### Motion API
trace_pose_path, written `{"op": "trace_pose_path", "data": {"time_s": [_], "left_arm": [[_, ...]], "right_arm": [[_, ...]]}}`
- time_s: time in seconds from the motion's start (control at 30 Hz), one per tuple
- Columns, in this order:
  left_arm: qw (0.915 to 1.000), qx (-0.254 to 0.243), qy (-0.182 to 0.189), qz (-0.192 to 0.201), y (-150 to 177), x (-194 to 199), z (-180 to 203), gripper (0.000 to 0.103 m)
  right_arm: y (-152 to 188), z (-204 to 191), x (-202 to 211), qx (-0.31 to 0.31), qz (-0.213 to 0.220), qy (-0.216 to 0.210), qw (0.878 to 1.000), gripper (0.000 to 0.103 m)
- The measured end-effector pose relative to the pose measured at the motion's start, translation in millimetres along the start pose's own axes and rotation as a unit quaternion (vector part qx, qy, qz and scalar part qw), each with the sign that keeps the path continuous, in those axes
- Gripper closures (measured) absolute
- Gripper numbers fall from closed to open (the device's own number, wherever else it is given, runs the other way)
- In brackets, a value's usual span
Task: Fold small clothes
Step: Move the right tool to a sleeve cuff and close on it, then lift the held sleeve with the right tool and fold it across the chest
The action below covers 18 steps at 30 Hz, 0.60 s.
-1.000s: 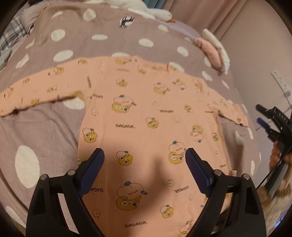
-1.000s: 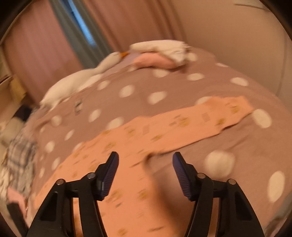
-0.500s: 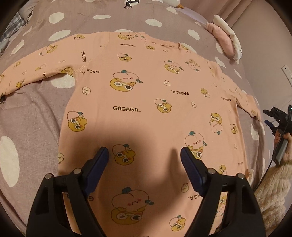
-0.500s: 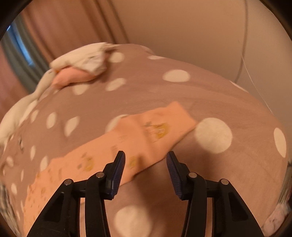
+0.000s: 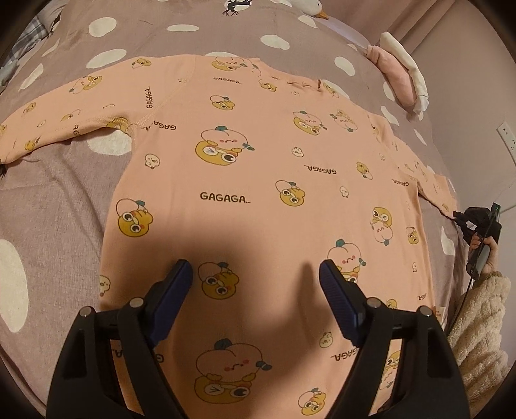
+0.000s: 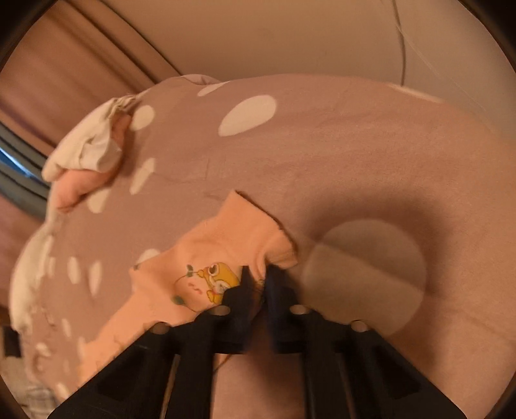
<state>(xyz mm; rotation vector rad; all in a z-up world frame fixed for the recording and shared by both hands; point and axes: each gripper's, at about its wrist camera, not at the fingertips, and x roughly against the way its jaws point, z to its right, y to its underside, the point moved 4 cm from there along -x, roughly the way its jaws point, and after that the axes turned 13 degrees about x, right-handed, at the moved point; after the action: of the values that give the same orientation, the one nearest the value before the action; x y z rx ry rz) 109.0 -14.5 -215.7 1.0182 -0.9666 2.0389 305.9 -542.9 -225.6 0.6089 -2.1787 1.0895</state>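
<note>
A peach long-sleeved shirt (image 5: 258, 180) with cartoon duck prints and "GAGAGA" text lies spread flat on the bed, both sleeves out. My left gripper (image 5: 256, 274) is open and empty, hovering over the shirt's lower body. My right gripper (image 6: 258, 278) is shut on the end of the shirt's right sleeve (image 6: 232, 245), at the cuff. The right gripper also shows at the far right of the left wrist view (image 5: 461, 217), at the sleeve end (image 5: 435, 187).
The bed cover (image 5: 48, 199) is mauve with white dots. A folded pink and white pile (image 5: 400, 74) lies at the far right corner, also in the right wrist view (image 6: 84, 161). A white goose toy (image 5: 309, 4) lies at the head. A wall (image 6: 290, 38) is close on the right.
My right gripper moved down to the sleeve cuff and shut on it. My left gripper lowered closer over the shirt body and stayed open.
</note>
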Motion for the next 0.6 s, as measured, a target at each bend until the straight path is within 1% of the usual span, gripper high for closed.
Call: {"op": "trace_pose_path", "data": {"time_s": [0.1, 0.17, 0.23, 0.3, 0.33, 0.4, 0.53, 0.6], "left_arm": [[0.9999, 0.007, 0.008, -0.002, -1.6, 1.4, -2.1, 0.023], [0.9999, 0.009, 0.011, -0.002, -3.3, 3.1, -2.4, 0.024], [0.9998, 0.011, 0.014, 0.000, -5.9, 5.8, -2.4, 0.025], [0.9998, 0.013, 0.016, 0.007, -9.1, 10.8, -2.8, 0.025], [0.9997, 0.013, 0.017, 0.013, -11.4, 14.9, -3.1, 0.025], [0.9994, 0.013, 0.019, 0.026, -16.1, 24.4, -3.7, 0.025], [0.9981, 0.011, 0.021, 0.057, -25.2, 45.3, -6.1, 0.025], [0.9973, 0.011, 0.018, 0.071, -29.4, 55.0, -8.9, 0.025]], "right_arm": [[-7.6, 2.3, 21.5, 0.016, 0.032, 0.030, 0.999, 0.097], [-14.8, -2.7, 32.7, 0.030, 0.041, 0.031, 0.998, 0.097], [-21.3, -15.3, 44.7, 0.058, 0.051, 0.044, 0.996, 0.097], [-30.8, -35.2, 62.4, 0.096, 0.075, 0.059, 0.991, 0.097], [-33.5, -41.3, 71.6, 0.109, 0.085, 0.061, 0.989, 0.097], [-43.2, -63.2, 90.2, 0.134, 0.109, 0.056, 0.983, 0.097], [-56.3, -112.0, 129.4, 0.184, 0.148, 0.030, 0.971, 0.097], [-56.8, -139.9, 146.8, 0.211, 0.167, 0.014, 0.963, 0.097]]}}
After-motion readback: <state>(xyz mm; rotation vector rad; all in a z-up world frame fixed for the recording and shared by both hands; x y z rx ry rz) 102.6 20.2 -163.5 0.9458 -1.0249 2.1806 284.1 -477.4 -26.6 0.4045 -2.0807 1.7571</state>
